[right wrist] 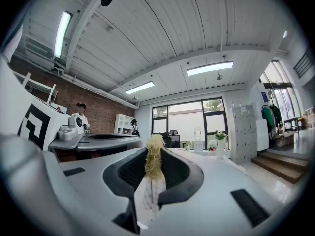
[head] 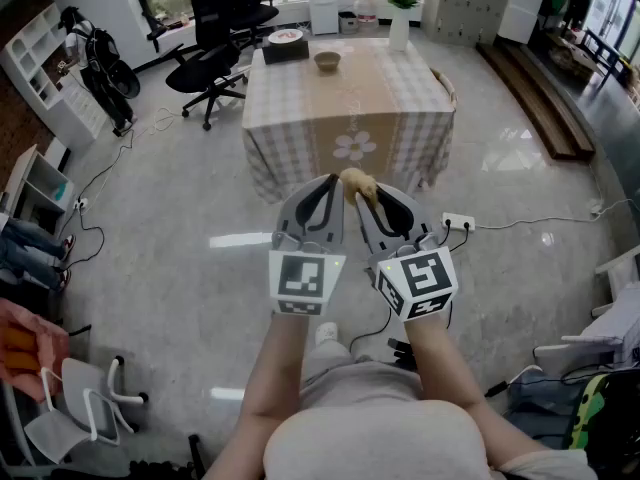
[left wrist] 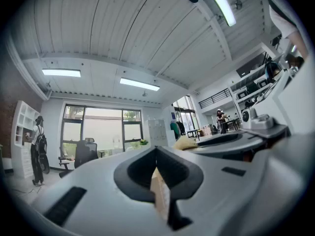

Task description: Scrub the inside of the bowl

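Bowl [head: 327,61] on checked table [head: 285,108], contents unclear; right hand-held gripper [head: 364,196] tight on scrubber [head: 356,179], left hand-held gripper [head: 331,182] closed.

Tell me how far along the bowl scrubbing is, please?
Barely begun. Done: the right gripper has a yellowish scrubber clamped in its jaws. In hand: both grippers are held out level, well short of the checked table, with the left gripper shut. Left: the bowl sits on that table with nothing near it, so reaching it and scrubbing its inside all remain.
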`<state>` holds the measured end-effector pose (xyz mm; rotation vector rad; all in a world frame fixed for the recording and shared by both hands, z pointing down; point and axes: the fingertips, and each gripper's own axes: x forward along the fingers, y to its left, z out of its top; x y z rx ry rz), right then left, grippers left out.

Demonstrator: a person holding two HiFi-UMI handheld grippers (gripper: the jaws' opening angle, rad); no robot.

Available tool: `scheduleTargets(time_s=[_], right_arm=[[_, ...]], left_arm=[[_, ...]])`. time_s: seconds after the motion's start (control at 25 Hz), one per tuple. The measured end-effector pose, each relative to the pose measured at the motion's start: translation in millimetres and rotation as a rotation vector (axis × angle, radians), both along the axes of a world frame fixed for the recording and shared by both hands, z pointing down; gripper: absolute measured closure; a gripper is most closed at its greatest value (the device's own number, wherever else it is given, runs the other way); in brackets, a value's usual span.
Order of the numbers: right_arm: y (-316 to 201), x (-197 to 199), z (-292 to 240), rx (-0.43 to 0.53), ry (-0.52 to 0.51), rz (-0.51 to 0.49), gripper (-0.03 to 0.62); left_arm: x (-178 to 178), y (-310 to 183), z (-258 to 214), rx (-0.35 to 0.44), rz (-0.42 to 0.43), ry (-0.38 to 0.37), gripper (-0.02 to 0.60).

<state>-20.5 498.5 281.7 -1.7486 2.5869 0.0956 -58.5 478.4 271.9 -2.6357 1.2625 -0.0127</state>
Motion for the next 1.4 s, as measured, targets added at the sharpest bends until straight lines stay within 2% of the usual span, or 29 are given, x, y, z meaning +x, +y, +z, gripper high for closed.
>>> scheduleTargets(time_s=[0.32,0.64,0.84,1.4], right_arm=[[-45.5,-18.4,-1.3,-0.005,0.008,0.026,0.511],[-87.5,-32.0,3.7,-0.014,-0.044,0.072,0.51],[-105.2,-38.2,2.9,-0.01,-0.022,0.08,0.51],[-165.9,-25.1,3.7,-0.011,-0.018,0.079,0.51]], left_arm=[[-16.1,-46.2,0.1,-0.005,0.038,0.003,0.571],[-35.1,-92.3,6.2,-0.023,0.074,0.003,0.569],[-43.2,-112.6,7.7,-0.035,0.08,0.02,0.57],[-35.3,-173.9,10.2,-0.05,0.075,0.043,0.57]])
